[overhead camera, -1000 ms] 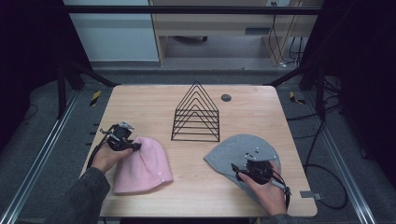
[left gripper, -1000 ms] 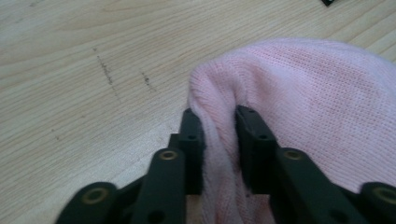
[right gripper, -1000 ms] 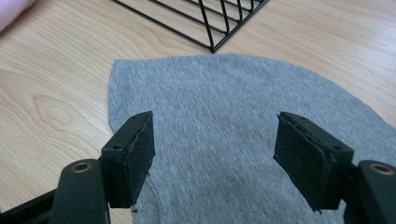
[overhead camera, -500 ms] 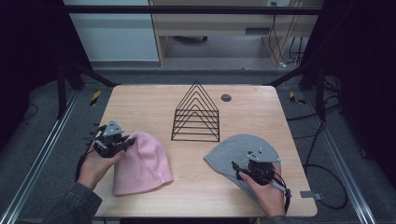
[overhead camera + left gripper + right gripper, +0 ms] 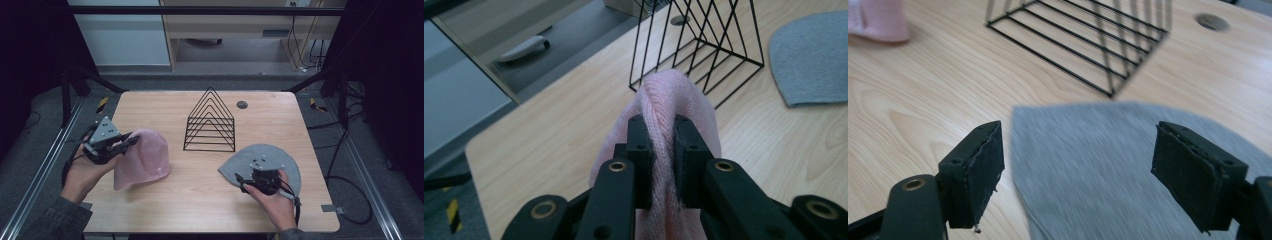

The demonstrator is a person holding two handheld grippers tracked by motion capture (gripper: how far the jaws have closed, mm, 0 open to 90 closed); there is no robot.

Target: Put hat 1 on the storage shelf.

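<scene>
A pink knit hat [image 5: 147,160] lies at the table's left, with its left edge pulled up off the wood. My left gripper [image 5: 131,141] is shut on that edge; in the left gripper view a fold of the pink hat [image 5: 674,95] is pinched between the pads, my left gripper [image 5: 663,125] having tightened on it. A grey hat [image 5: 272,152] lies flat at the right. My right gripper [image 5: 250,176] hovers low over its near-left part. In the right gripper view my right gripper [image 5: 1079,135] is open, its jaws just widened, with the grey hat [image 5: 1088,165] below, untouched.
A black wire rack [image 5: 210,122] shaped like a row of triangles stands mid-table between the hats; it is also ahead of both grippers [image 5: 704,45] [image 5: 1083,40]. A round cable hole [image 5: 242,104] sits behind it. Bare wood lies along the table's front edge [image 5: 200,230].
My left hand has risen and drawn left, lifting the pink hat's edge with it. My right hand shifted slightly over the grey hat.
</scene>
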